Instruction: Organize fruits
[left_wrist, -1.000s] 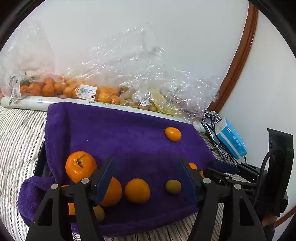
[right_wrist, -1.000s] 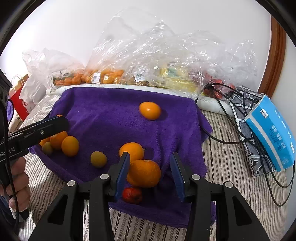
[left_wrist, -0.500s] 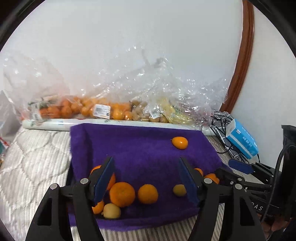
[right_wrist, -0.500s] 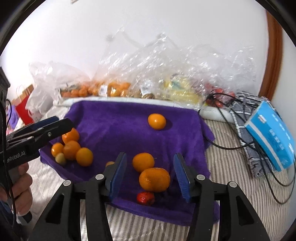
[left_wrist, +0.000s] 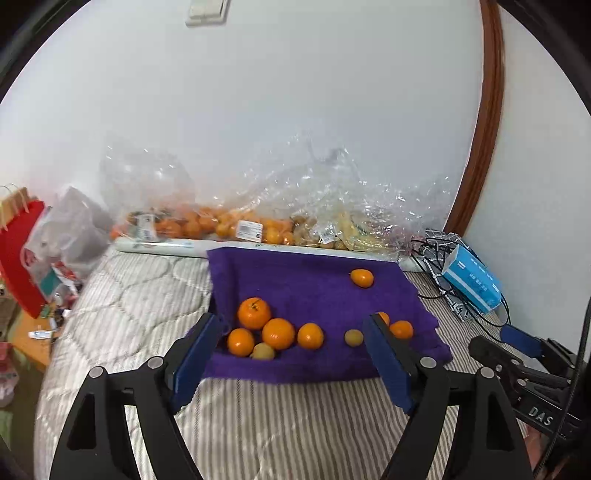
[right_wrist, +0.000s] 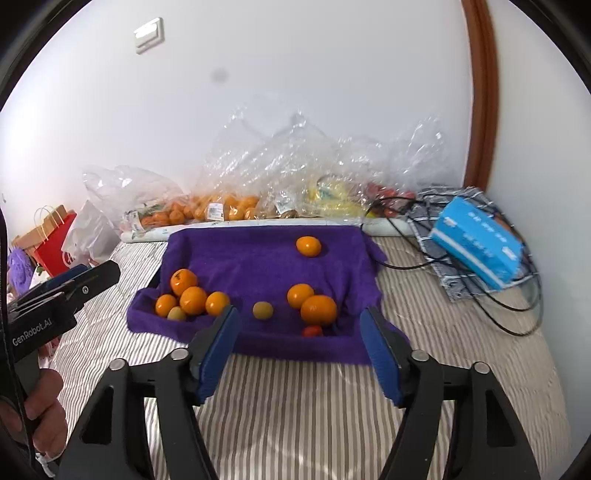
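On the bed, a purple towel carried the loose fruit. Toward the towel's front left corner sat a tight cluster of oranges, touching one another, with a small yellowish fruit tucked against them. Near the front right corner lay a large orange touching a smaller one behind it, and a small red fruit just in front at the towel's front edge. A lone yellow-green fruit rested between the two groups, and a single orange sat apart near the back edge. Bags of fruit lined the wall behind.

The left gripper hung released above the bed's striped cover, nothing between its pads; its jaws had just been opening. The right gripper was likewise released and empty, its jaws also just opening, with the large orange lying beyond its tips and untouched.

The oranges looked firm, round and fairly light, likely to roll on the soft towel if nudged; a grip across the widest part, pads on opposite sides, would probably hold best. The red fruit appeared small and soft, so it would want gentle pressure. The towel's folds might snag a low approach.
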